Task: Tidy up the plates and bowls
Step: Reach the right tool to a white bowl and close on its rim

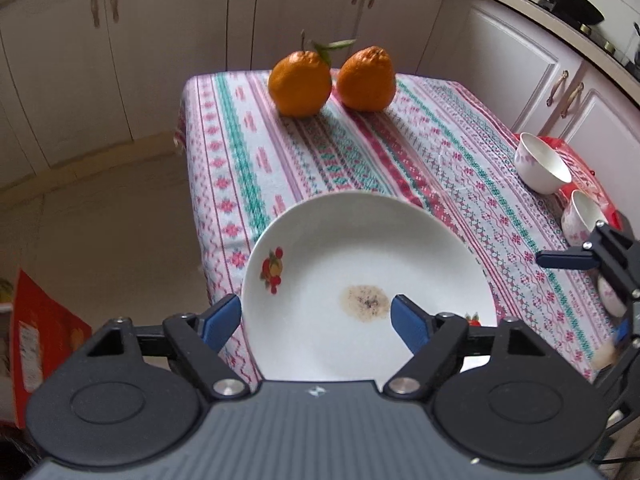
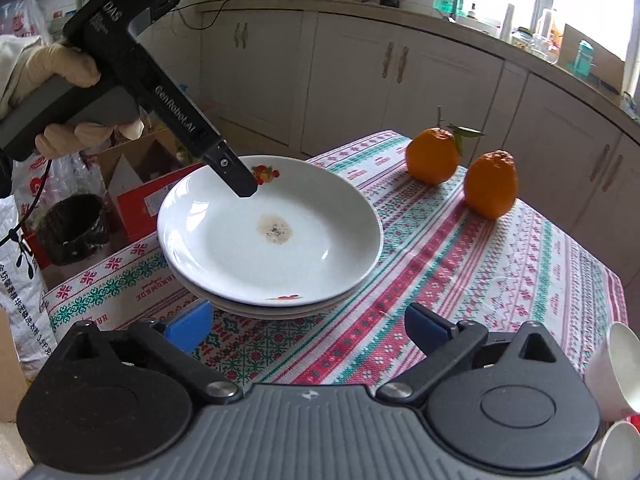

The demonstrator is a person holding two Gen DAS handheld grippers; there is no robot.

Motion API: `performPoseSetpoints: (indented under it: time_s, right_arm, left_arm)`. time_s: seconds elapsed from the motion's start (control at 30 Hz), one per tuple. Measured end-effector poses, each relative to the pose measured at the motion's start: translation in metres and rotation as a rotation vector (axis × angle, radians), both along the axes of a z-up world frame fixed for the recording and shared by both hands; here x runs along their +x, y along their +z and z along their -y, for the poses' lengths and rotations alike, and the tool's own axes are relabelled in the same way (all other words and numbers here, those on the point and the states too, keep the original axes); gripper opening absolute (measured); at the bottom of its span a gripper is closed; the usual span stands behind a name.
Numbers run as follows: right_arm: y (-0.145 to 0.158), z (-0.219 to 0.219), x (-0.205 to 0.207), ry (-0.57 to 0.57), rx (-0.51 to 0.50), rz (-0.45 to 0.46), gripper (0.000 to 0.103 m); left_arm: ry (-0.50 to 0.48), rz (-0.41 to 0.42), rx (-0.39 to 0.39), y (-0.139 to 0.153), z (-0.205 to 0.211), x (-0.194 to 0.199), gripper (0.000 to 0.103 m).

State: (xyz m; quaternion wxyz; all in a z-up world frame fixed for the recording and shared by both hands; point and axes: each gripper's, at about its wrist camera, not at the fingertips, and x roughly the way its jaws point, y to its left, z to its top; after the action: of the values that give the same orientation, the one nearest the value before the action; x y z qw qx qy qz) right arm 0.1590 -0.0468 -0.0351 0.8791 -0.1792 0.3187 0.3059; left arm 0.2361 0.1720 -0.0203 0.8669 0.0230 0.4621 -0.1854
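A white plate (image 1: 360, 264) with fruit prints and a brown stain tops a small stack of plates (image 2: 276, 304) on the patterned tablecloth (image 2: 500, 264). My left gripper (image 1: 316, 320) is open, its blue pads astride the plate's near rim; in the right wrist view its one visible finger (image 2: 236, 172) reaches over the plate's far rim (image 2: 192, 184). My right gripper (image 2: 308, 328) is open and empty, just short of the stack. Two white bowls with pink flowers (image 1: 540, 164) (image 1: 580, 216) sit at the table's right edge, seen also in the right wrist view (image 2: 612, 372).
Two oranges (image 1: 300, 82) (image 1: 366, 78) stand at the table's far end, also in the right wrist view (image 2: 432, 154) (image 2: 490, 184). A red bag (image 1: 580, 168) lies under the bowls. Cabinets surround the table. Boxes and bags (image 2: 136, 172) sit on the floor.
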Motion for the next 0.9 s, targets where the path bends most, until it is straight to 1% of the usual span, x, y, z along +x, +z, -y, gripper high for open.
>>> performPoseSetpoints:
  time_s: [0.03, 0.1, 0.2, 0.27, 0.37, 0.5, 0.63, 0.73, 0.8, 0.83, 0.9]
  right_arm:
    - [0.002, 0.003, -0.002, -0.007, 0.002, 0.004, 0.103]
    - [0.007, 0.009, -0.007, -0.026, 0.001, 0.016, 0.103]
    - [0.015, 0.022, -0.016, -0.057, 0.006, 0.050, 0.103]
    - [0.021, 0.033, -0.023, -0.089, 0.012, 0.072, 0.103]
    - [0.027, 0.054, -0.035, -0.144, 0.017, 0.095, 0.103]
    - [0.030, 0.086, -0.054, -0.226, 0.007, 0.122, 0.103]
    - [0.029, 0.123, -0.073, -0.326, -0.001, 0.136, 0.103]
    - [0.027, 0.151, -0.084, -0.389, 0.016, 0.111, 0.103]
    - [0.024, 0.169, -0.090, -0.422, 0.026, 0.082, 0.103]
    - [0.023, 0.176, -0.093, -0.433, 0.032, 0.072, 0.103]
    - [0.021, 0.191, -0.101, -0.471, 0.047, 0.075, 0.103]
  left_arm:
    - [-0.006, 0.023, 0.012, 0.003, 0.004, -0.003, 0.083]
    - [-0.030, 0.078, 0.038, 0.011, 0.015, -0.012, 0.089]
    - [-0.064, 0.161, 0.063, 0.021, 0.036, -0.027, 0.092]
    - [-0.101, 0.201, 0.064, 0.026, 0.051, -0.037, 0.094]
    - [-0.152, 0.255, 0.063, 0.027, 0.080, -0.054, 0.094]
    - [-0.217, 0.272, 0.011, 0.021, 0.118, -0.074, 0.094]
    - [-0.265, 0.315, -0.043, 0.012, 0.157, -0.096, 0.094]
    - [-0.295, 0.336, -0.057, 0.003, 0.185, -0.112, 0.095]
    - [-0.320, 0.334, -0.060, -0.005, 0.202, -0.120, 0.099]
    - [-0.340, 0.334, -0.064, -0.008, 0.210, -0.124, 0.099]
    - [-0.365, 0.344, -0.062, -0.014, 0.225, -0.132, 0.099]
